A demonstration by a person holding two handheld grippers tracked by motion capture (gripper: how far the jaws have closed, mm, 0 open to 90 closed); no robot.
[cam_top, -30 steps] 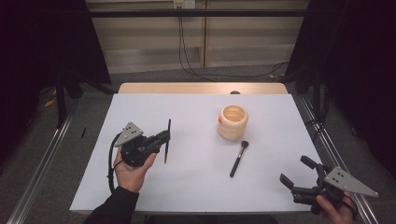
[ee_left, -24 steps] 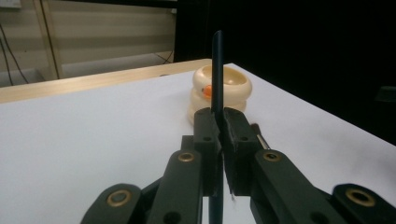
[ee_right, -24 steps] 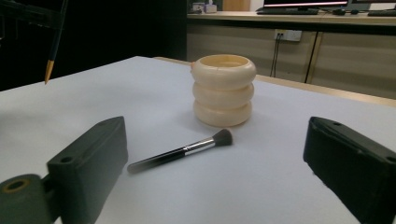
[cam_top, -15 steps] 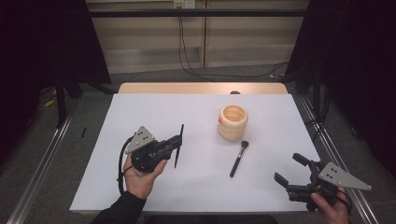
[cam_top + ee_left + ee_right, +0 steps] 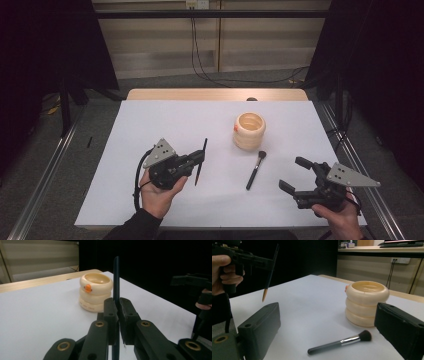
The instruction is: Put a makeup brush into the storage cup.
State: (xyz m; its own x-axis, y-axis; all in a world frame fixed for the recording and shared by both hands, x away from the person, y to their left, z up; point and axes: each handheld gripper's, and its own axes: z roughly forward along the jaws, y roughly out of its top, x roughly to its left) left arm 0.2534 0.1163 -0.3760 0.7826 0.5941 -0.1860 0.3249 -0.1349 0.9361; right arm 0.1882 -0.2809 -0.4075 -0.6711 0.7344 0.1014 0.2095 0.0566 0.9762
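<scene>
No readable text, label, brand, number or sign anywhere. The cream ringed holder [image 5: 96, 291] carries faint dark marks on its lowest ring in the left gripper view, too small and blurred to read. Its orange dot is plain, no lettering. The grey three-cornered plates show only holes. The white wall outlet [image 5: 401, 260] in the right gripper view is unmarked as far as can be told.
</scene>
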